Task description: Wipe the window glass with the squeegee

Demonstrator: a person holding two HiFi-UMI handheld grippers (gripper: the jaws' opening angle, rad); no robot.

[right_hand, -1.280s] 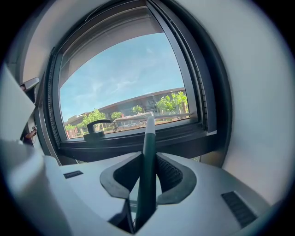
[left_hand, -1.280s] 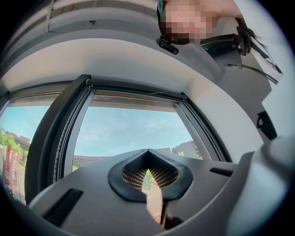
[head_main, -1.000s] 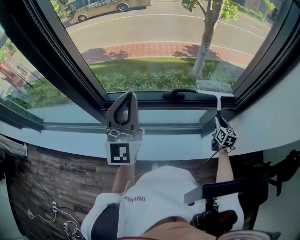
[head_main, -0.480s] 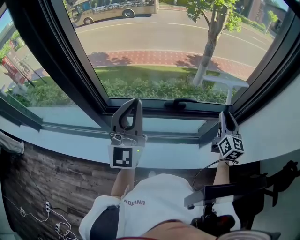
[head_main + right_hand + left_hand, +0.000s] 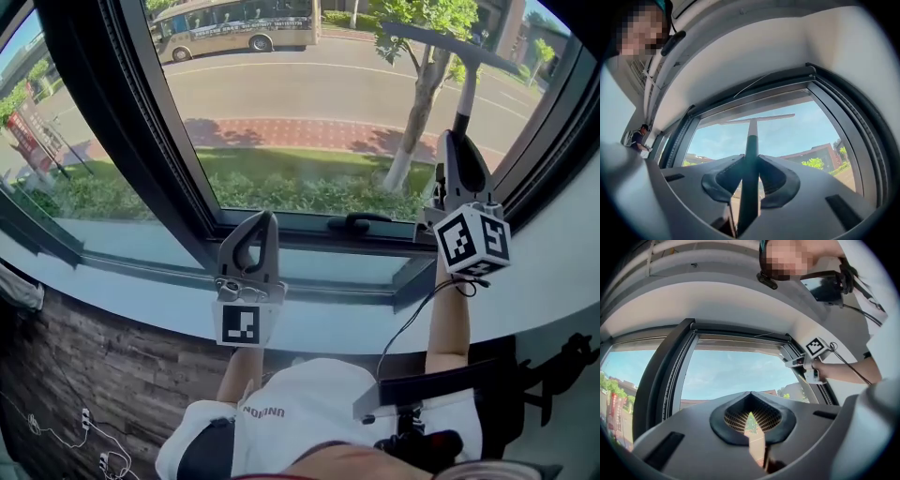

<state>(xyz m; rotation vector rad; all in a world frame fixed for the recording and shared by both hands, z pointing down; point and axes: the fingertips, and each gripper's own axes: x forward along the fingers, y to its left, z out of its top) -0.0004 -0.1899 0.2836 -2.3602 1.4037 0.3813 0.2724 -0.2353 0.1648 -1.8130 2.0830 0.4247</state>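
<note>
The squeegee [image 5: 461, 96] stands upright against the window glass [image 5: 309, 112] at the right, its blade [image 5: 450, 47] lying across the top of the pane. My right gripper [image 5: 454, 150] is shut on the squeegee's dark handle [image 5: 749, 159], with the blade [image 5: 757, 118] high on the glass ahead of my right gripper [image 5: 751, 161]. My left gripper [image 5: 257, 225] is held low by the bottom frame, jaws pointing up, shut and empty. In the left gripper view, my left gripper [image 5: 751, 394] faces the pane, and my right gripper [image 5: 806, 363] shows at the right.
A thick black frame post [image 5: 141, 122] splits the window at the left. A black window handle [image 5: 361, 222] sits on the bottom frame above the pale sill [image 5: 141, 281]. Cables [image 5: 94, 450] lie on the wooden floor. A dark stand [image 5: 441, 384] is beside the person's body.
My right gripper has risen from sill level up the right side of the pane, carrying the squeegee blade to the top. My left gripper has stayed almost in place.
</note>
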